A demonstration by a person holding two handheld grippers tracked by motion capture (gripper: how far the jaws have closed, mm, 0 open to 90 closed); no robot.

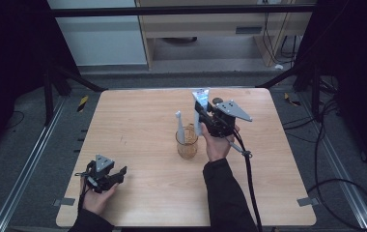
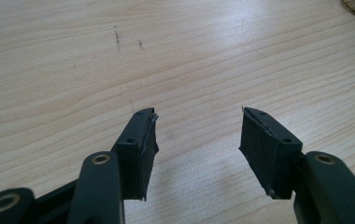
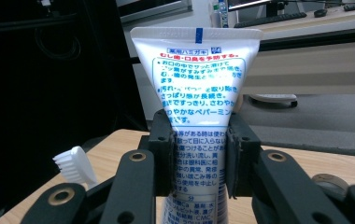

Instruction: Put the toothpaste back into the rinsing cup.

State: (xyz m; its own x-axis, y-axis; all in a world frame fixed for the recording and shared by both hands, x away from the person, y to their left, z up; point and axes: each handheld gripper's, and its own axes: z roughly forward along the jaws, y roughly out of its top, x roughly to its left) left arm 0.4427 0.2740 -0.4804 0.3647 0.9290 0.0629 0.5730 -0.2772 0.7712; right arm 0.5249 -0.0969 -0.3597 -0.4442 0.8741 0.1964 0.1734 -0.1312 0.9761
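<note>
White toothpaste tube (image 3: 196, 116) clenched in my right fingers (image 3: 199, 158), upright just above glass cup (image 1: 187, 143). Toothbrush (image 1: 179, 126) already in cup. Tube not yet in. Left fingers (image 2: 196, 149) released, idle over bench (image 1: 143, 121).
</note>
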